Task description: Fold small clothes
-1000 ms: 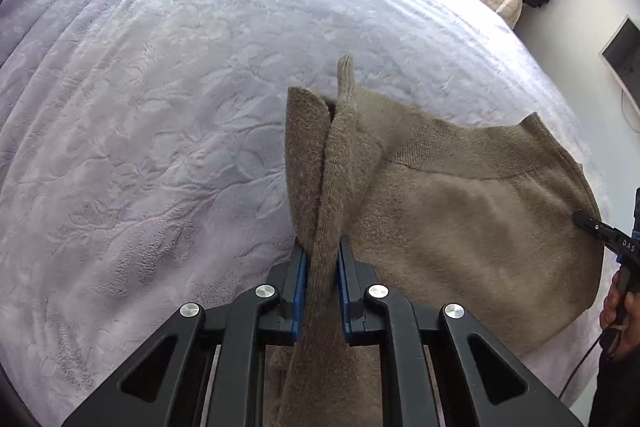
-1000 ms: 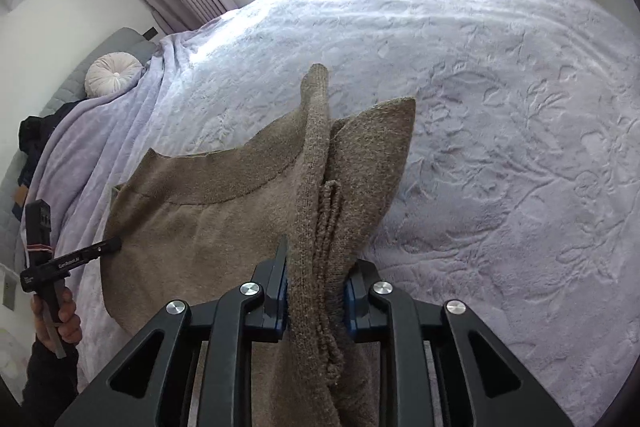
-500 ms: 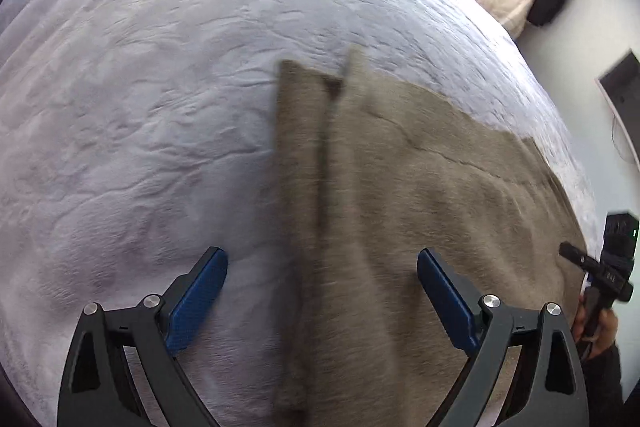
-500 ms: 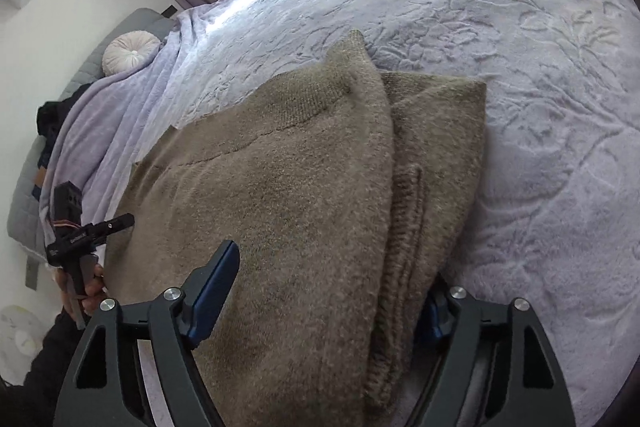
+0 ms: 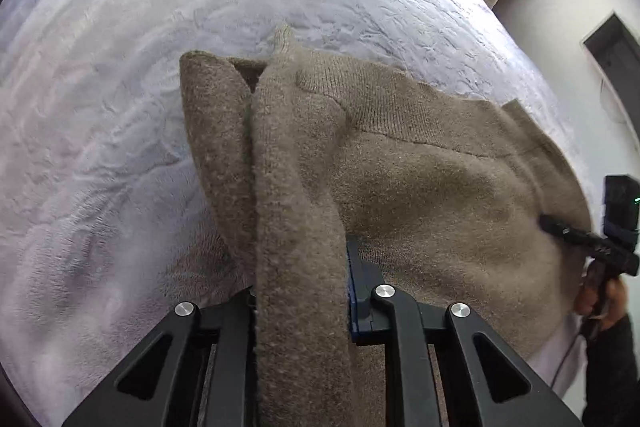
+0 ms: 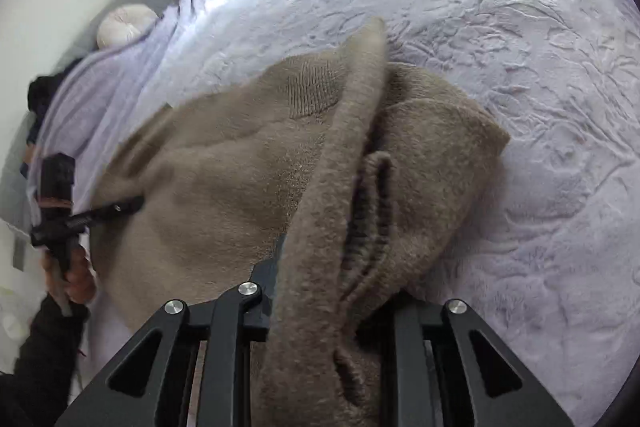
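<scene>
Knitwear, a fuzzy taupe-brown sweater (image 5: 420, 187), is spread on the pale lilac embossed bedspread (image 5: 120, 107), its ribbed band lying farthest from both cameras. A thick gathered fold at the sweater's near edge is clamped by the left gripper (image 5: 300, 291), whose jaws have just been closing on it; the right gripper (image 6: 332, 291) has likewise just closed on a bunched fold at the sweater's opposite end. Both ends are probably pinched so that the next fold can be carried over evenly.

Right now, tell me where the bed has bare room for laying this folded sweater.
Bare lavender bedspread lies beyond and outward of the brown knit sweater on both sides. Between the two grippers, the sweater fills the bed.
</scene>
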A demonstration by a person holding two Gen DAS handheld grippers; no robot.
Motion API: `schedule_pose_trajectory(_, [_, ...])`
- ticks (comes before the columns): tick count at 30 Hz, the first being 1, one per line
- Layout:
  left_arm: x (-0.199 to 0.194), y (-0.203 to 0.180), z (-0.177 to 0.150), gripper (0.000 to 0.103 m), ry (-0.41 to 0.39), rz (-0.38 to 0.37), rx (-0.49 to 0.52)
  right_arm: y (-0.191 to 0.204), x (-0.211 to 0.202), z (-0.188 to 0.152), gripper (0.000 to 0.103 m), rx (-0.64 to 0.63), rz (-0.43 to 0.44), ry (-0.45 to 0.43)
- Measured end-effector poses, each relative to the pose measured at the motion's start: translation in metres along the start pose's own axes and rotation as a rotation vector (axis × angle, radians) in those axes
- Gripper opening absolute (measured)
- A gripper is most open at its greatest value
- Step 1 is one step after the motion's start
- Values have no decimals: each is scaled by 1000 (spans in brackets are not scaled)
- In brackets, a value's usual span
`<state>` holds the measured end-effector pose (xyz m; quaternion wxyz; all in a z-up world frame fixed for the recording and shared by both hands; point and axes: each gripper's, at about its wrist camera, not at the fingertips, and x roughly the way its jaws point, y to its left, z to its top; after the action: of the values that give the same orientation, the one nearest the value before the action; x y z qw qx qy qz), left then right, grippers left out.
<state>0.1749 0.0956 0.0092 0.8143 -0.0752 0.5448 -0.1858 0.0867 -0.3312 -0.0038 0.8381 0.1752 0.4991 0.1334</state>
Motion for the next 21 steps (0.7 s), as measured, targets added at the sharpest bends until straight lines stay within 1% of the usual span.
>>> schedule_pose_trajectory(2, [-16,-13,1,19,-39,26,32,6,-14,-2,21,-10,2,-41])
schedule_pose_trajectory(4, [-33,-20,2,19,-54,9,40,16,-29,-2,21,-10,6,-76])
schedule_pose_trajectory(7, [-51,-24,1,19,-44,14,49,27,-47,-2,21,1,17,-90])
schedule_pose_trajectory(10, [-55,-22,-3,19,3,-13,17,30,-57,-3,21,18,9,-76])
schedule_pose_trajectory(11, [-57,-19,-8,19,20,-26,-1,29,-58,-5,21,33,10,-68])
schedule_pose_trajectory(13, [-63,-19,-20,19,32,-29,-10,33,-61,-8,21,62,23,-52])
schedule_pose_trajectory(15, [-71,-24,-30,19,36,-20,-2,39,-67,-14,21,57,27,-46])
schedule_pose_trajectory(19, [-89,-28,-57,19,57,-42,-6,52,-86,-30,21,34,24,-49])
schedule_pose_trajectory(21, [-91,-33,-70,19,68,-45,-4,53,-95,-42,21,42,33,-42])
